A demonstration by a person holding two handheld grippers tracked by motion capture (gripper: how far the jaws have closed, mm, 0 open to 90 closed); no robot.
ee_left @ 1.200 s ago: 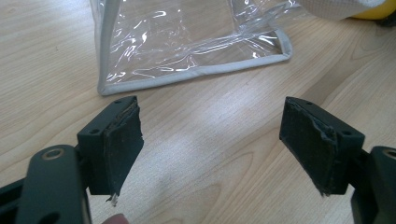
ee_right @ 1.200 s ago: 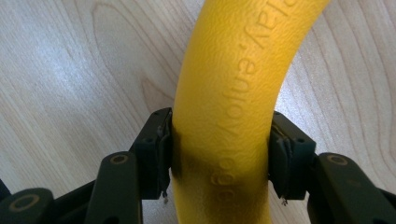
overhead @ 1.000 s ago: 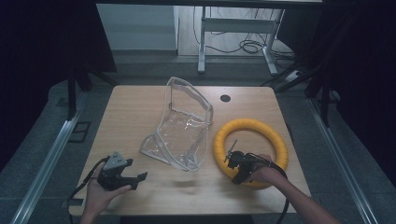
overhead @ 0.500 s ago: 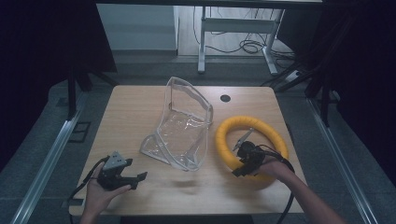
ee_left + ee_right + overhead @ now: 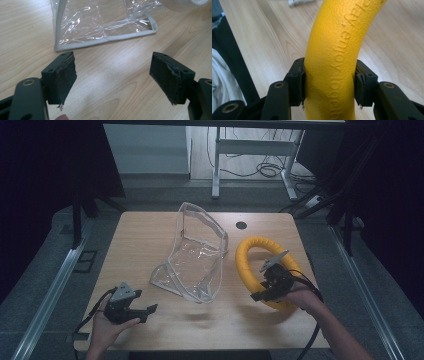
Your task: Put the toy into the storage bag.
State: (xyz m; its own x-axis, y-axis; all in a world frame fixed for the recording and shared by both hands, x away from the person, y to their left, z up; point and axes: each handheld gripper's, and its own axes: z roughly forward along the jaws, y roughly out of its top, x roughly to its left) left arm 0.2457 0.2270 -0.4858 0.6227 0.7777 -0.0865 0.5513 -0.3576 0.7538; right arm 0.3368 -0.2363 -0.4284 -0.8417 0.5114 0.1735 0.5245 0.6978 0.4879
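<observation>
In the high view, a pale wood-grain bench (image 5: 150,240) with rounded corners carries a clear plastic bag (image 5: 195,255) near its middle, soft and crinkled, glossy where light catches its folds, edged in a pale grey trim and propped open so its mouth stands up toward the far side. To its right is a thick yellow ring (image 5: 260,270), a foam-like tube bent into a circle, tilted with its far side raised off the wood. The right claw (image 5: 261,295) grips the near part of that ring, its black body and grey three-cornered plate held in a hand near the bench's right front. The left claw (image 5: 150,309) sits low at the left front in the other hand, apart from the bag, its jaws spread and holding nothing. A small dark round hole (image 5: 241,225) marks the bench's far side.

In the left gripper view, two black jaws with worn, frayed rubber pads (image 5: 66,75) stand wide apart above bare wood grain. Beyond them lies the bag's corner (image 5: 105,25), transparent film wrinkled into shiny creases, bordered by smooth grey piping.

In the right gripper view, the ring (image 5: 334,62) rises between the jaws as a curved yellow tube with a fine pebbled skin and raised lettering along its side. Both pads press flat against its flanks, clamping it firmly.
</observation>
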